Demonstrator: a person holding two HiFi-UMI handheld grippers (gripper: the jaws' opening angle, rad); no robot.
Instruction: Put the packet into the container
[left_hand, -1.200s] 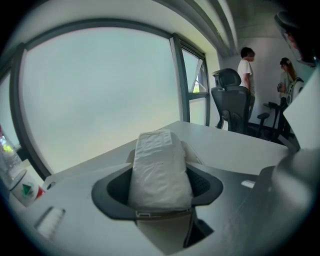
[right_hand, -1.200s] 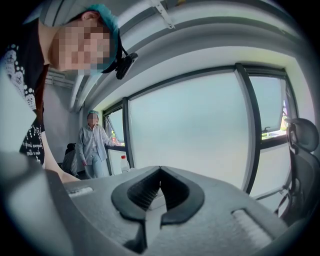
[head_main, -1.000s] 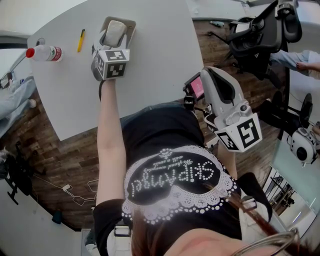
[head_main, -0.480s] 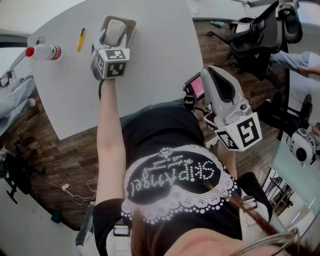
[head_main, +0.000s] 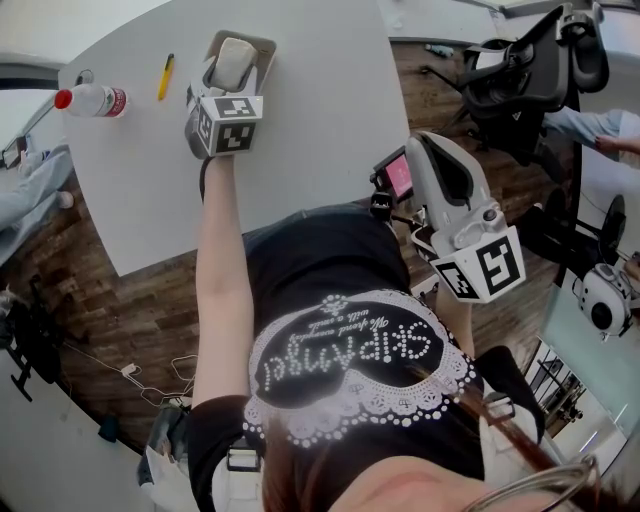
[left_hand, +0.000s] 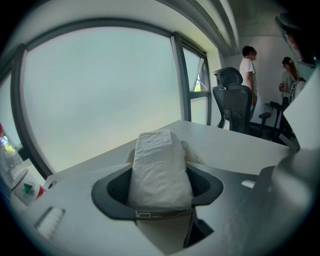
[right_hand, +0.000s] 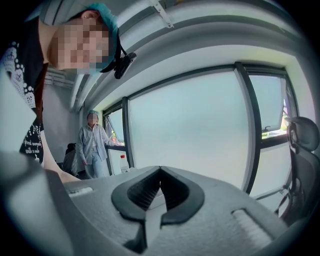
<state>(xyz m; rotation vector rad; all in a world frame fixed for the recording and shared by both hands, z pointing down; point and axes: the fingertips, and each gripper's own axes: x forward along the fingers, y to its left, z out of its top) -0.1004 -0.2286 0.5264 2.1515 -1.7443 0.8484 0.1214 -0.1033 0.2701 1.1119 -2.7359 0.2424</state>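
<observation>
White packet (head_main: 232, 60) clamped between jaws of left gripper (left_hand: 159, 186), over grey container (head_main: 264, 48) at 12 o'clock on white table (head_main: 320, 110). Right gripper (right_hand: 160, 172) at 3 o'clock, off the table, jaws together, empty. Bottle (head_main: 92, 100) and yellow pen (head_main: 164, 78) at 10 o'clock; office chair (head_main: 520, 75) at 1 o'clock.

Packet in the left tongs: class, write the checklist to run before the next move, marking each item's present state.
1. Packet held between the left tongs: ok.
2. Container directly under the packet, head view: ok.
3. Packet touching the container's floor: cannot tell.
4. Right tongs shut, empty, away from the container: ok.
5. Bottle and pen apart from the container: ok.
</observation>
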